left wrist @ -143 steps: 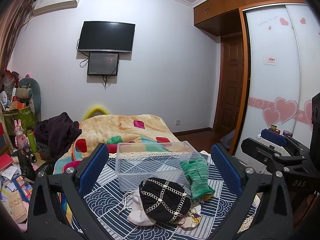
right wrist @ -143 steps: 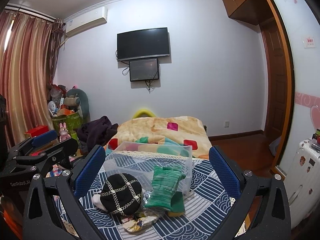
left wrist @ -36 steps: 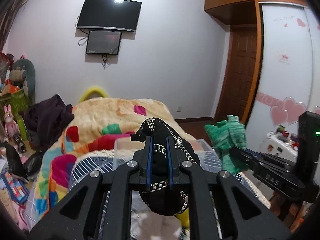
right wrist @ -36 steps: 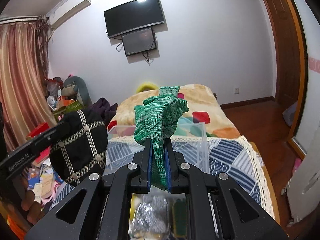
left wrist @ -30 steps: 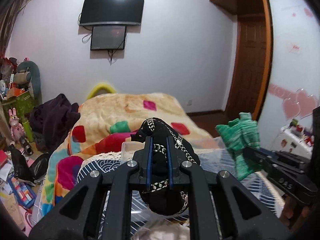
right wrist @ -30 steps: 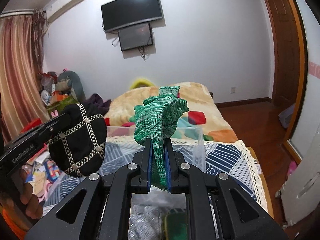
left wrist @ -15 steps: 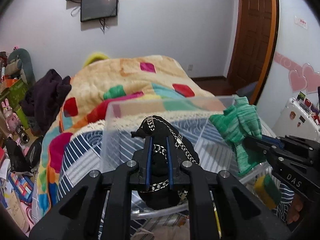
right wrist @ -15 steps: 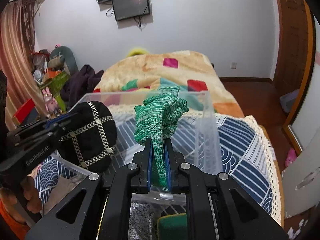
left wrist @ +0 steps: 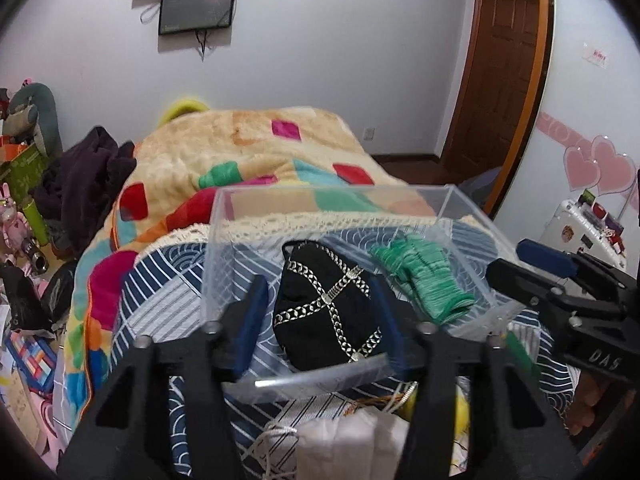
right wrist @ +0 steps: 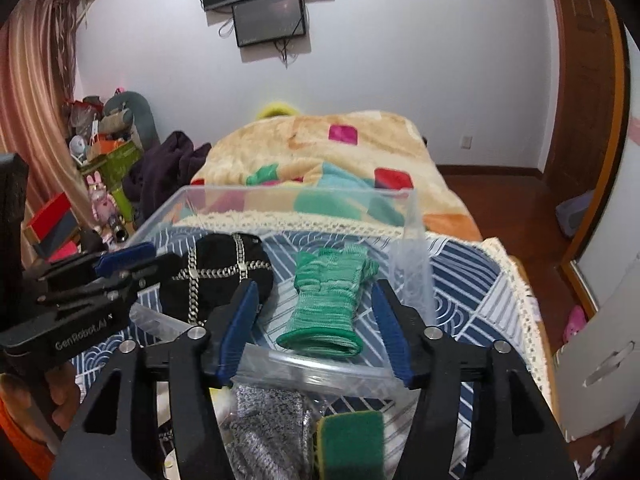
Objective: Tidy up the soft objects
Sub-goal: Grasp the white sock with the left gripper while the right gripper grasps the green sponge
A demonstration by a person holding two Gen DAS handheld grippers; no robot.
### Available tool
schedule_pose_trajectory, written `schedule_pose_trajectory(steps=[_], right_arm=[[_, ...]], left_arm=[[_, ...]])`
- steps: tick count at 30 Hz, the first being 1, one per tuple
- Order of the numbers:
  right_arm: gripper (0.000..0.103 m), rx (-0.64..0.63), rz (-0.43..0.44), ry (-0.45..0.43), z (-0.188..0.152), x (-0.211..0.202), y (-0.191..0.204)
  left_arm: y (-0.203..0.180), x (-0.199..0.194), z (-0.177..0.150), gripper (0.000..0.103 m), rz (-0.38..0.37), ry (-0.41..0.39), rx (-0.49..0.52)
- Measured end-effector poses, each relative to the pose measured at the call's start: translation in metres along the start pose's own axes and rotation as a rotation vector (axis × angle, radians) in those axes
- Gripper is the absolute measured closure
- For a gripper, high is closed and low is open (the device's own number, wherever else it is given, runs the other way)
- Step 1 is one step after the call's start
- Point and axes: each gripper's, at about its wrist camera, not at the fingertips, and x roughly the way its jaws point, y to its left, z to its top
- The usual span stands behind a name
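Observation:
A clear plastic box (left wrist: 224,248) stands on the blue patterned cloth; it also shows in the right wrist view (right wrist: 412,248). A black hat with silver chains (left wrist: 328,320) lies inside it at the left, seen also in the right wrist view (right wrist: 218,276). A green knit glove (left wrist: 424,280) lies inside at the right, also in the right wrist view (right wrist: 328,304). My left gripper (left wrist: 320,316) is open around the hat, not holding it. My right gripper (right wrist: 314,320) is open around the glove, not holding it.
A grey knit item (right wrist: 268,436) and a green-yellow sponge (right wrist: 352,440) lie in front of the box. A white cloth (left wrist: 352,444) lies near the front edge. The bed with a colourful blanket (left wrist: 248,160) is behind. Clutter (left wrist: 24,208) stands at the left.
Both grippers lowered the hat and the glove into the clear box, then opened and let them go. Both items now rest on the box floor.

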Motion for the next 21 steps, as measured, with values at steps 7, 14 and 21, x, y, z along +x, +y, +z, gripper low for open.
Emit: schedule_pose_trajectory(steps=[7,14,21], right_arm=[[0.02,0.029,-0.01,-0.116,-0.003,-0.034,-0.008],[0.019,-0.001,-0.056,-0.098,-0.019,-0.038,-0.006],[0.019,-0.012,-0.074,-0.014,-0.05,-0.027,-0.008]], left_arm=[[-0.008,-0.034,-0.013,0.026,0.004,-0.062,0.053],[-0.01,-0.052,-0.042,0.009,0.007,-0.048,0.054],[-0.002,-0.044,-0.074,0.009,-0.031,0.038,-0.026]])
